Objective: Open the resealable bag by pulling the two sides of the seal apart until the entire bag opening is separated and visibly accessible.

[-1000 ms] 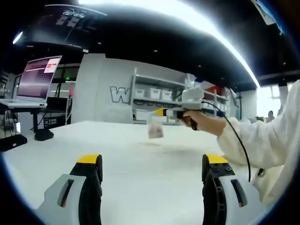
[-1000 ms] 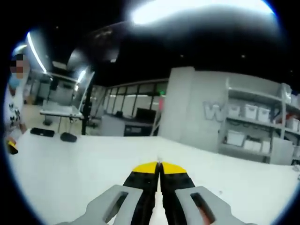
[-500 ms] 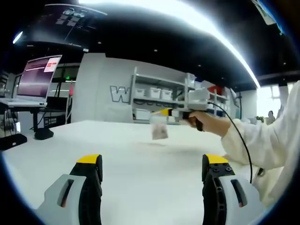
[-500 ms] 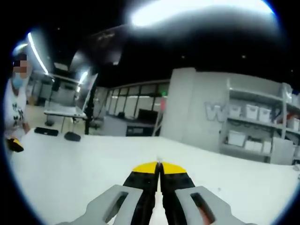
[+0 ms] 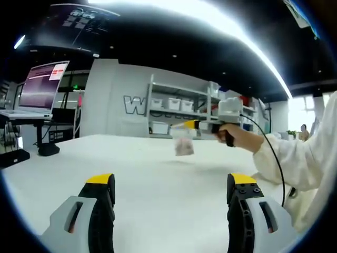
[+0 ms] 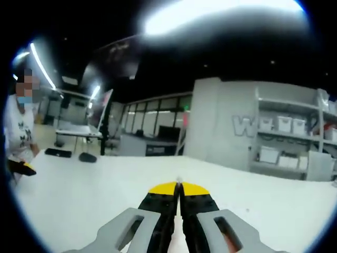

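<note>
In the left gripper view, a laptop (image 5: 41, 87) with a lit screen stands on a raised stand at the far left, past the edge of the white worktop (image 5: 158, 174). Behind it is a grey wall (image 5: 113, 103) with large white letters, and next to that a shelf (image 5: 176, 105) carrying white bins. The left tool (image 5: 171, 187) rises from the bottom of this view with its two yellow-tipped jaws spread wide apart and nothing between them; it hangs over the bare worktop. Further right, and well apart from the left tool, the right tool (image 5: 185, 125) comes in from the right side, held in a hand (image 5: 239, 138) with a white sleeve (image 5: 303, 158) behind it. Its yellow tips are pinched on the top edge of the small clear bag (image 5: 184, 144), which hangs down from them above the worktop, not touching it. A black cable (image 5: 268, 153) runs back from this tool along the sleeve.

In the right gripper view, a person in a white top stands at the far left edge by the worktop (image 6: 95, 190). The right tool (image 6: 179, 187) shows at the bottom middle with its jaws pressed together; a thin sliver of the bag's edge pokes up between the yellow tips. The lettered wall (image 6: 226, 126) and the shelf (image 6: 287, 142) of bins lie to the right
</note>
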